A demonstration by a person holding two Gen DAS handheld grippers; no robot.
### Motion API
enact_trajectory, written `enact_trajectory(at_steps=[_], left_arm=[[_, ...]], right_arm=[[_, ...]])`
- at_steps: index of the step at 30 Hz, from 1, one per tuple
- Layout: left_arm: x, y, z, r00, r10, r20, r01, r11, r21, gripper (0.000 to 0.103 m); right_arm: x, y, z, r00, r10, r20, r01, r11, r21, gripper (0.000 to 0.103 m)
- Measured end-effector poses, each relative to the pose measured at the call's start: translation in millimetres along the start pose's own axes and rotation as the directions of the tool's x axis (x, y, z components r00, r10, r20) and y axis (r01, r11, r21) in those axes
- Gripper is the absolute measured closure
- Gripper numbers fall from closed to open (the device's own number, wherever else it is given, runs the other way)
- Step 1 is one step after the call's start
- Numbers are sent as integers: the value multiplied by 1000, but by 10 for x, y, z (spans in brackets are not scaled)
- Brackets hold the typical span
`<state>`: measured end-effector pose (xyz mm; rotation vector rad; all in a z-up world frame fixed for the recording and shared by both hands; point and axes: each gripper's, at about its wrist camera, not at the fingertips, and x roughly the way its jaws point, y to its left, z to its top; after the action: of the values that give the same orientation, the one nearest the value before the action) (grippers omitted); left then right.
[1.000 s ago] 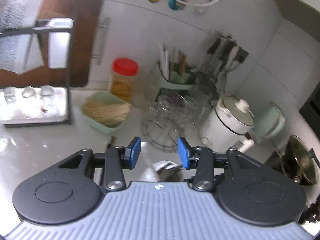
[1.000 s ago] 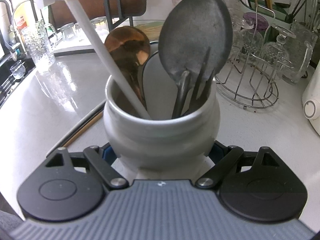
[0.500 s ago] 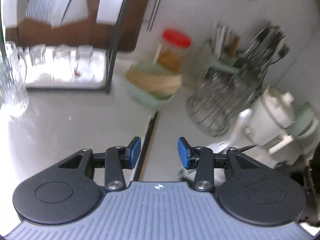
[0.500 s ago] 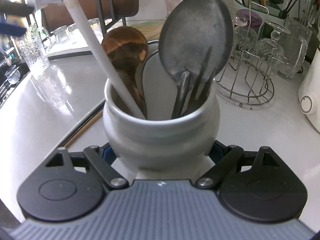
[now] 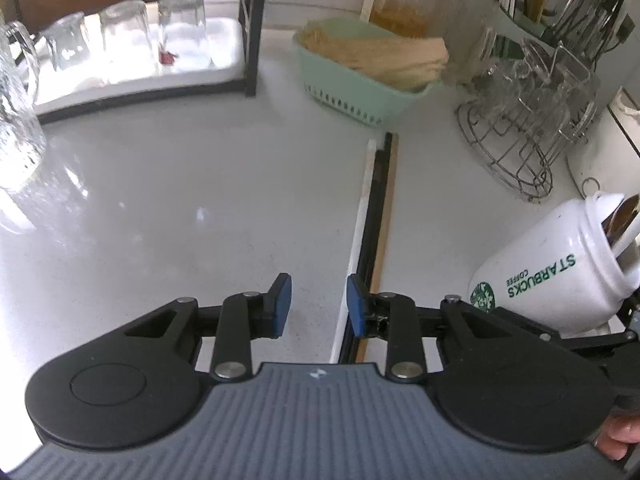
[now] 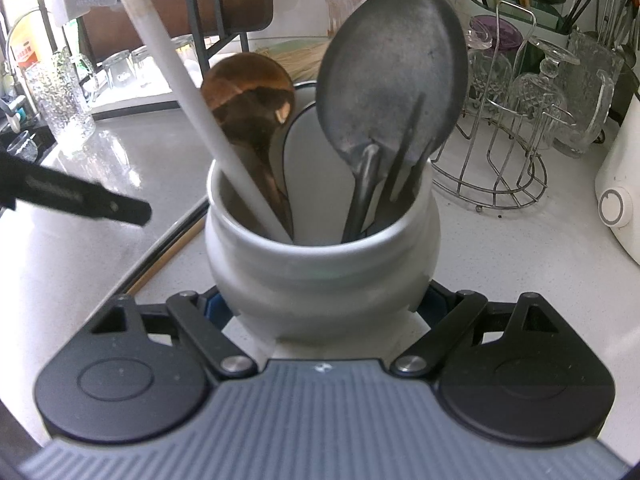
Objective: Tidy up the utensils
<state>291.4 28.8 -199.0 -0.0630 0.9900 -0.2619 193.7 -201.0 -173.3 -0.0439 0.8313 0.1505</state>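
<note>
The white jar [image 6: 320,264] fills the middle of the right wrist view, gripped low on its body between the blue pads of the right gripper [image 6: 322,308], whose jaws stand wide around it. Only this view looks into its mouth: a grey spoon [image 6: 394,68], a copper spoon [image 6: 250,92], a white handle [image 6: 192,100] slanting to the upper left, dark fork tines and a white paddle behind.

The left wrist view shows the same jar [image 5: 548,276] at the right edge, tilted, with green Starbucks lettering hidden from the other camera. The left gripper [image 5: 319,306] sits low in the frame's centre; its jaws have just been closing, stand narrowly apart and hold nothing. Just past its right pad, three long sticks [image 5: 376,232], white, black and wooden, lie side by side on the white counter [image 5: 180,208].

Farther up, a green basket [image 5: 360,92] holds pale strands, a wire rack [image 5: 524,120] holds glassware, and upturned glasses [image 5: 124,36] stand on a tray at upper left.
</note>
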Motion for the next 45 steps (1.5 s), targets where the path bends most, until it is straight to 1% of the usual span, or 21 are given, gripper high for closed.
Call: enact_trajectory(at_steps=[3, 6, 12, 15, 16, 20, 21, 32, 45], left_arm=[[80, -21, -39, 1000, 7, -7, -7, 1000, 26, 68], [97, -78, -61, 1000, 29, 11, -30, 997, 65, 68], [104, -130, -63, 999, 52, 15, -53, 994, 94, 68], [116, -177, -61, 997, 73, 14, -74, 990, 119, 71], [117, -183, -64, 997, 75, 14, -76, 990, 122, 76], [127, -173, -49, 997, 73, 6, -74, 991, 112, 94], [130, -169, -46, 997, 72, 4, -72, 992, 105, 95], [95, -142, -89, 997, 77, -8, -76, 994, 79, 98], [-208, 1, -319, 997, 70, -42, -69, 997, 34, 98]], right_arm=[[10, -7, 7, 1000, -1, -3, 1, 1000, 3, 12], [10, -12, 8, 1000, -1, -4, 1, 1000, 5, 12], [14, -12, 3, 1000, -6, -3, 6, 1000, 12, 11], [35, -68, -7, 1000, 12, -14, -11, 998, 65, 11], [40, -86, -13, 1000, 19, -17, -17, 997, 82, 11], [39, -80, -21, 1000, 17, -18, -15, 997, 82, 10], [39, -79, -19, 1000, 17, -19, -15, 997, 81, 10], [52, -64, 12, 1000, 16, -27, -14, 998, 66, 11], [43, -50, -6, 1000, 11, -19, -9, 997, 71, 11]])
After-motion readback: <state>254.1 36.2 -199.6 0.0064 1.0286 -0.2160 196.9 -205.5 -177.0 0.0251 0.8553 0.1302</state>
